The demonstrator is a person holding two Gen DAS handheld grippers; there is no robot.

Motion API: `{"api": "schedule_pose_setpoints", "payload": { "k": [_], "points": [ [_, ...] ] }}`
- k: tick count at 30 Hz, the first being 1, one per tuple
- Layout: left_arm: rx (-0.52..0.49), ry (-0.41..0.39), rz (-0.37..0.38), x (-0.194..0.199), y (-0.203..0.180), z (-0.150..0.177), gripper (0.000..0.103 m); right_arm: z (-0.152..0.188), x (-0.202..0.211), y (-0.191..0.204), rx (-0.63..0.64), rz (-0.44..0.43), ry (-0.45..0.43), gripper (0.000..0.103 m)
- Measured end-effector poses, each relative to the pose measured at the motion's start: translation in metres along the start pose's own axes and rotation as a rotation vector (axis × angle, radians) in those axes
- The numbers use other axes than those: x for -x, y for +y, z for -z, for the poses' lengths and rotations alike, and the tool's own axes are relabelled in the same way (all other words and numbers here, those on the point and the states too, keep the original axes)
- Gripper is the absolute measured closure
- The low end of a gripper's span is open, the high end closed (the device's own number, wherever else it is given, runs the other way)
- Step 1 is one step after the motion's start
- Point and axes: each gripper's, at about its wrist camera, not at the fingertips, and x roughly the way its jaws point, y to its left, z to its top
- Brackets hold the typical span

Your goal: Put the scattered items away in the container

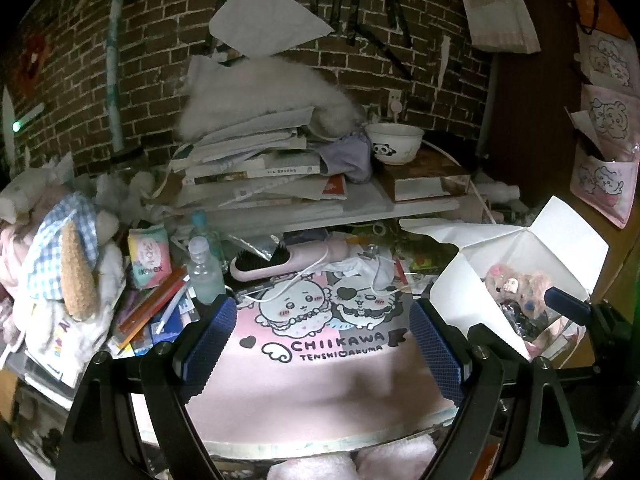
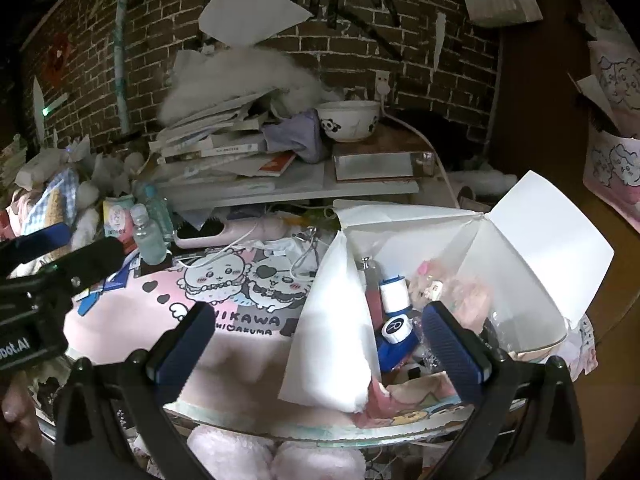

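My left gripper [image 1: 322, 346] is open over a pink cartoon-print mat [image 1: 320, 380], with nothing between its blue pads. Beyond it lie a pink hairbrush [image 1: 280, 264] with a white cable, a clear bottle [image 1: 204, 272], a tissue pack [image 1: 148, 256] and loose pens [image 1: 156, 308]. My right gripper [image 2: 320, 348] is also open and empty, at the near side of a white cardboard box [image 2: 532, 232] whose flaps stand open. Inside the box are a blue-and-white bottle [image 2: 394, 320] and a pink plush [image 2: 436, 290]. The box [image 1: 520, 248] is at the right in the left wrist view.
A low white shelf [image 1: 360, 208] behind the mat carries stacked books, a panda bowl [image 1: 394, 142], purple cloth and white fur. Plush toys [image 1: 68, 264] are heaped at the left. A brick wall closes the back. Pink fluffy slippers [image 2: 276, 456] show below the table edge.
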Motion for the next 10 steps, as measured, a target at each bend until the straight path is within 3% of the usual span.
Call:
{"api": "schedule_pose_setpoints", "payload": {
  "k": [10],
  "points": [
    [-0.003,-0.009,-0.013,0.0021,-0.0016,-0.0001,0.017,0.0002,0.0007,-0.0005,0.002,0.015,-0.009,0.0]
  ]
}}
